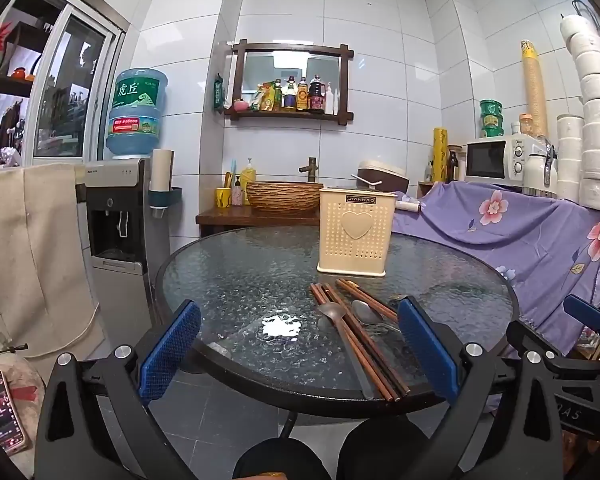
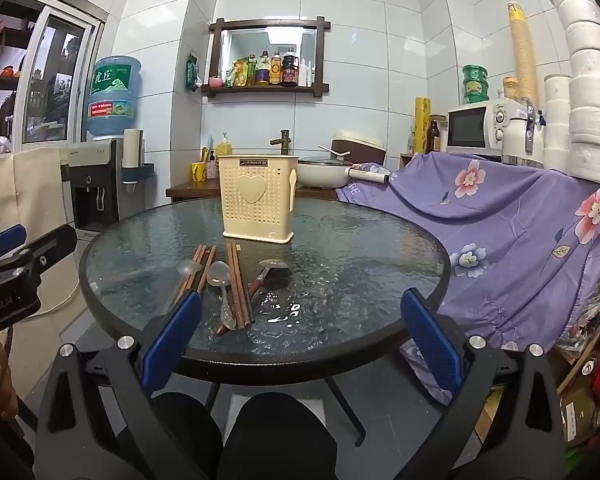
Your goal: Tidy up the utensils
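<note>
A cream perforated utensil holder with a heart on its front stands upright on the round glass table; it also shows in the right wrist view. In front of it lie brown chopsticks and metal spoons, seen again in the right wrist view as chopsticks and spoons, one with a reddish handle. My left gripper is open and empty near the table's front edge. My right gripper is open and empty, also at the front edge.
A purple flowered cloth covers furniture right of the table. A water dispenser stands at the left. A wooden stand with a basin is behind the table. The person's knees are below the grippers.
</note>
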